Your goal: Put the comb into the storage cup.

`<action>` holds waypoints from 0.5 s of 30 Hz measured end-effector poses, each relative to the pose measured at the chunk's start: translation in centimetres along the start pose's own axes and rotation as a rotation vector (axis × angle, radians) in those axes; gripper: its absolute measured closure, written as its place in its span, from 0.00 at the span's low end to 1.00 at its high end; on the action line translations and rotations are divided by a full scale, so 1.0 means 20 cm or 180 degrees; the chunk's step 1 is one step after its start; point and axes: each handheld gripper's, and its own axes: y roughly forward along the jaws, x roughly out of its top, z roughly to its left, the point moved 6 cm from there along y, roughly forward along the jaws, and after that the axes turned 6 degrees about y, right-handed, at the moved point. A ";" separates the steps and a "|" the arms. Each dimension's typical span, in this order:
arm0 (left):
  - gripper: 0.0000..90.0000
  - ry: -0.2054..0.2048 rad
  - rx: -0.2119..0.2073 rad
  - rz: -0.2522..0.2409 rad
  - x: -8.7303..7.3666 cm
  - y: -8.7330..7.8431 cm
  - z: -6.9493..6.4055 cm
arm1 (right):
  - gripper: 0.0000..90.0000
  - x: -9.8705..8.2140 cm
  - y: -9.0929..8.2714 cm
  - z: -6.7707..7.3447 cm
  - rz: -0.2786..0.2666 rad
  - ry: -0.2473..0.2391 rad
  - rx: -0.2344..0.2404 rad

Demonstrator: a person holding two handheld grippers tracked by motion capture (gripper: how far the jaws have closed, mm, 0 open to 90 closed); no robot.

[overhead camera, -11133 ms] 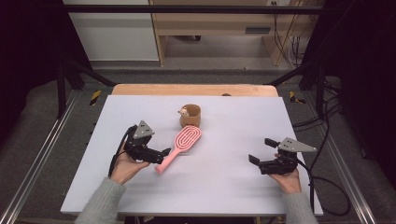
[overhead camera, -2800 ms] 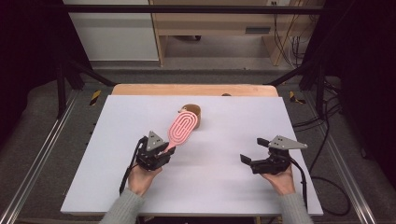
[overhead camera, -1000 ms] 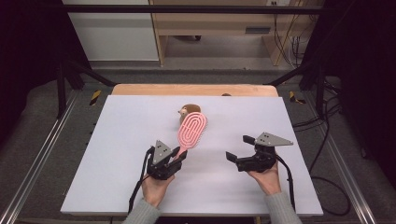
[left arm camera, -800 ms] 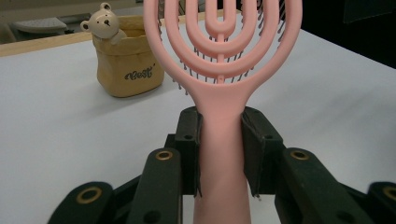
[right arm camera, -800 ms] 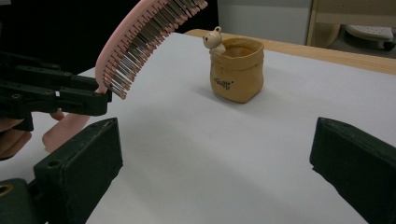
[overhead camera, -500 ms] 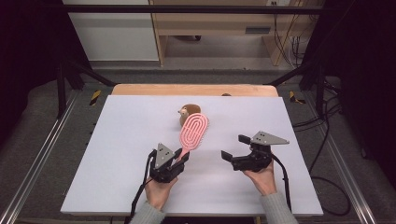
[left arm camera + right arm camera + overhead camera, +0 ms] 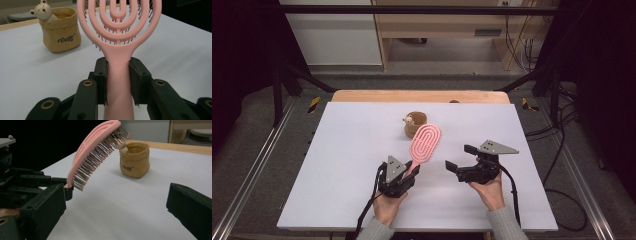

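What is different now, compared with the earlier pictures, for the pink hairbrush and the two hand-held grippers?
The left hand-held gripper took the pink hairbrush by its handle, lifted it off the table and brought it toward the middle, head up and tilted away. The right hand-held gripper, jaws open, moved left toward the brush. The small brown pot with the bear figure stayed in place.

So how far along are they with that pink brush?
Done: the brush is off the table, its handle clamped in the left gripper and its head raised. In hand: the right gripper sits open beside it, perhaps ready to take it. Left: probably getting it to the cup, which holds no brush.
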 end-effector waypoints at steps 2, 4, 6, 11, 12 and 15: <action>0.78 -0.0001 -0.0005 -0.0009 0.00 0.01 -0.01 | 0.03 0.00 0.01 0.01 0.0012 0.0015 0.0014; 0.78 0.0012 -0.0010 -0.0004 0.00 0.01 -0.02 | 0.03 0.00 0.01 0.02 0.0025 0.0008 0.0017; 0.78 0.0029 -0.0005 0.0005 0.00 0.02 -0.03 | 0.03 0.00 0.02 0.02 0.0025 0.0025 0.0016; 0.78 0.0052 0.0002 -0.0007 0.01 0.03 -0.05 | 0.03 0.00 0.03 0.03 0.0016 0.0096 -0.0006; 0.78 0.0051 -0.0006 -0.0010 0.01 0.03 -0.06 | 0.03 0.00 0.03 0.03 0.0009 0.0121 -0.0012; 0.78 0.0065 -0.0025 -0.0015 0.02 0.04 -0.08 | 0.03 0.01 0.04 0.03 -0.0005 0.0152 -0.0011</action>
